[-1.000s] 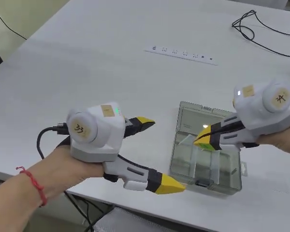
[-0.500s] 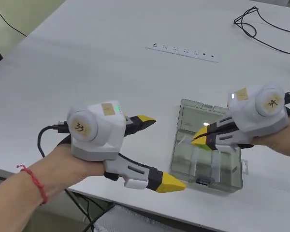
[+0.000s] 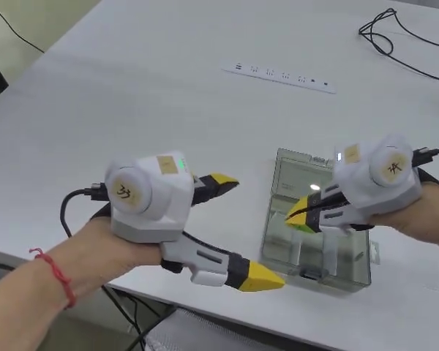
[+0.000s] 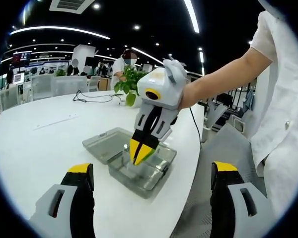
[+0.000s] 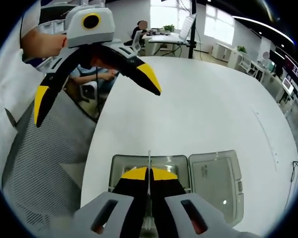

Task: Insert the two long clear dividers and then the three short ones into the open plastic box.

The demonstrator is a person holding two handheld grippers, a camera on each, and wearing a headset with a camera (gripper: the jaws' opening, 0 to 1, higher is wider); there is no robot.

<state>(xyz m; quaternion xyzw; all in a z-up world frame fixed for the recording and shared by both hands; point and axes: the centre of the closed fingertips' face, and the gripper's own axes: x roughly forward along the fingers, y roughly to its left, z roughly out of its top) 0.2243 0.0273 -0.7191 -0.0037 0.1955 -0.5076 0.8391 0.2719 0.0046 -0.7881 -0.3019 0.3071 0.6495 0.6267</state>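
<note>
The open clear plastic box lies near the table's front edge, its lid folded back flat. Clear partitions seem to stand inside it. My right gripper hovers over the box, shut on a thin clear divider seen edge-on above the box. My left gripper hangs open and empty left of the box, one fingertip past the table edge. In the left gripper view my left gripper stands wide open, and the right gripper points down into the box.
A white power strip lies further back on the white table, and a black cable coils at the far right. The table's front edge runs just below the box. A mesh chair stands off the table.
My right gripper has shifted a little left and lower over the box, still shut on the divider. The left gripper has stayed in place, open.
</note>
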